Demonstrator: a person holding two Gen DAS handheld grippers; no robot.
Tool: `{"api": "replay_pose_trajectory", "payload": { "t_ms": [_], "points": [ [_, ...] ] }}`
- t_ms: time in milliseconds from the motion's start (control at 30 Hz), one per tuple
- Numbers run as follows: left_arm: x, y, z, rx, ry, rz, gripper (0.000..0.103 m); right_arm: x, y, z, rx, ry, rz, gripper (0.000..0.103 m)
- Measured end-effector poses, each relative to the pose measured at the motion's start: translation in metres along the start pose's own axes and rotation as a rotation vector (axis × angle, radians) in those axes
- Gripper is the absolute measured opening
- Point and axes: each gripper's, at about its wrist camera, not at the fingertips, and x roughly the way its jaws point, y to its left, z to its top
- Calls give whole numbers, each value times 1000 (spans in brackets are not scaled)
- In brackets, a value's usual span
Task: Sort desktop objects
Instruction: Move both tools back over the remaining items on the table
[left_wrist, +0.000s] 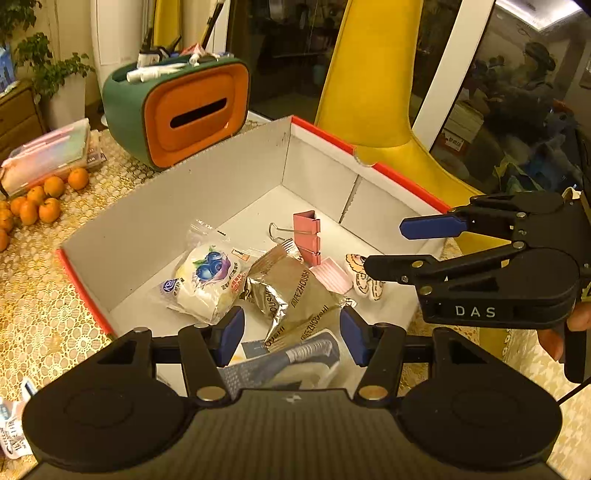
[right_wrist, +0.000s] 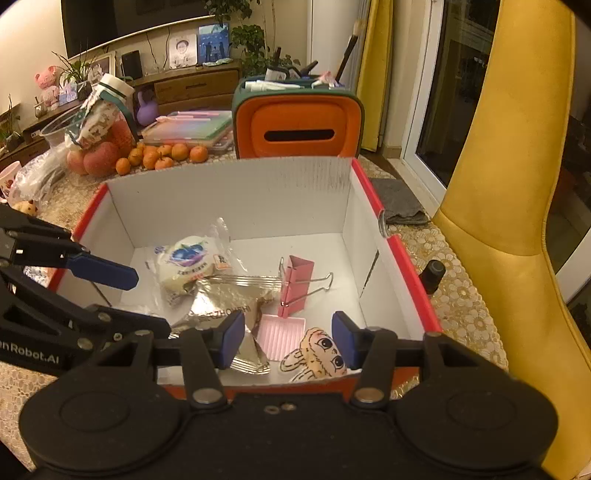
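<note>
Cardboard walls, white inside with red rims, bound the open box (right_wrist: 236, 192) on the lace-patterned table (left_wrist: 44, 295); its far half holds bare floor, while the near half is crowded. Behind its far wall stands the green-and-orange tissue holder (right_wrist: 299, 125), and a yellow chair (right_wrist: 498, 166) rises just beside the right rim. Inside lie a blueberry snack bag (right_wrist: 188, 262), silver foil packets (right_wrist: 225, 306), a pink binder clip (right_wrist: 295, 284), a pink ribbed tray (right_wrist: 280, 336) and a cartoon sticker (right_wrist: 317, 358), all close together. The left gripper (left_wrist: 291, 332) hovers over the near edge, jaws spread, holding nothing. The right gripper (right_wrist: 288, 339) hangs above the sticker and tray, jaws likewise apart. Only the left wrist view shows a dark packaged item (left_wrist: 288, 362) below its fingers; only the right shows a small black bottle (right_wrist: 432, 275) outside the right wall and oranges (right_wrist: 162, 155) by the holder.
</note>
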Motion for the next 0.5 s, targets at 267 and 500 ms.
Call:
{"api": "replay_pose_trajectory", "payload": {
  "t_ms": [267,500],
  "points": [
    [-35,-7,-13,-11,-64,10,56,-31,11,1,-5,-47,15,58],
    [-64,-14,-32,-25,-114,17,56,-55,23,-4,-7,-90,35,67]
  ]
}}
